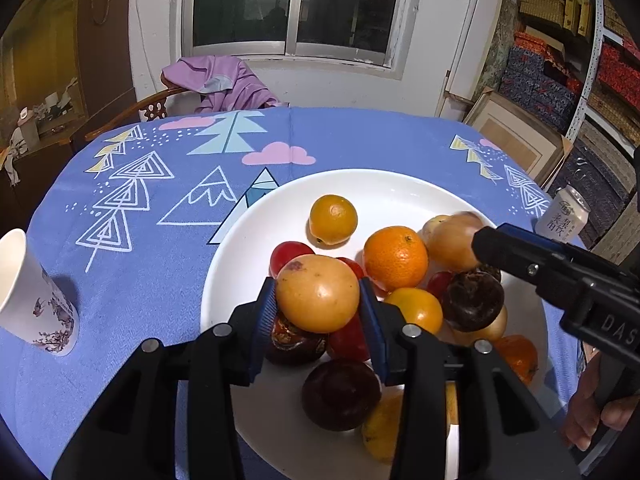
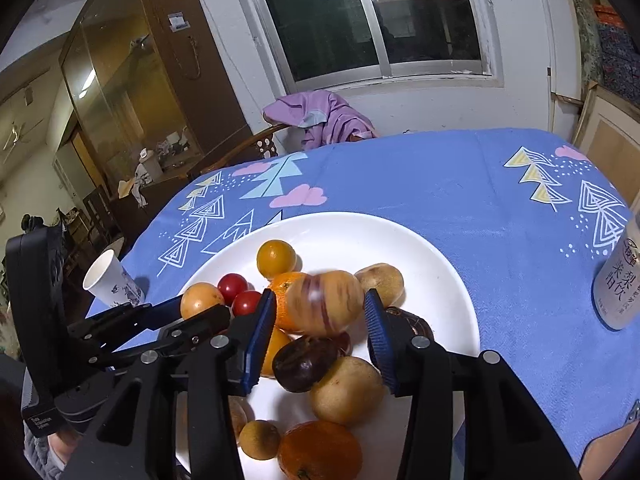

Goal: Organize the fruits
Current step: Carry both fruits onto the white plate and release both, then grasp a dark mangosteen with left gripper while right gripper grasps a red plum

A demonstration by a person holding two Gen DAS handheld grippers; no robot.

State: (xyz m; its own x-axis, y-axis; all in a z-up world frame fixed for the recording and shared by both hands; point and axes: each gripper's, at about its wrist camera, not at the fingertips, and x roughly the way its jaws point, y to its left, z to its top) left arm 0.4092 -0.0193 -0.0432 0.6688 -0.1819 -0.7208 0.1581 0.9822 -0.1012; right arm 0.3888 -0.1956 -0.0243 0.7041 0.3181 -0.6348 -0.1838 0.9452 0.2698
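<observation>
A white plate (image 1: 392, 184) on the blue tablecloth holds a pile of fruit: oranges (image 1: 395, 258), red tomatoes (image 1: 289, 254), dark purple fruits (image 1: 472, 300) and yellow-brown ones. My left gripper (image 1: 318, 296) is shut on a yellow-orange round fruit (image 1: 318, 292) above the pile. My right gripper (image 2: 320, 320) is open; a blurred yellow fruit with reddish streaks (image 2: 324, 304) sits between its jaws without clear contact. The right gripper also shows in the left wrist view (image 1: 480, 240), at the plate's right side. The plate also shows in the right wrist view (image 2: 400, 236).
A paper cup (image 1: 28, 296) stands at the left on the tablecloth. A drink can (image 1: 562, 216) stands right of the plate. A chair with a purple garment (image 1: 224, 84) is behind the table. Boxes and frames are stacked at the right.
</observation>
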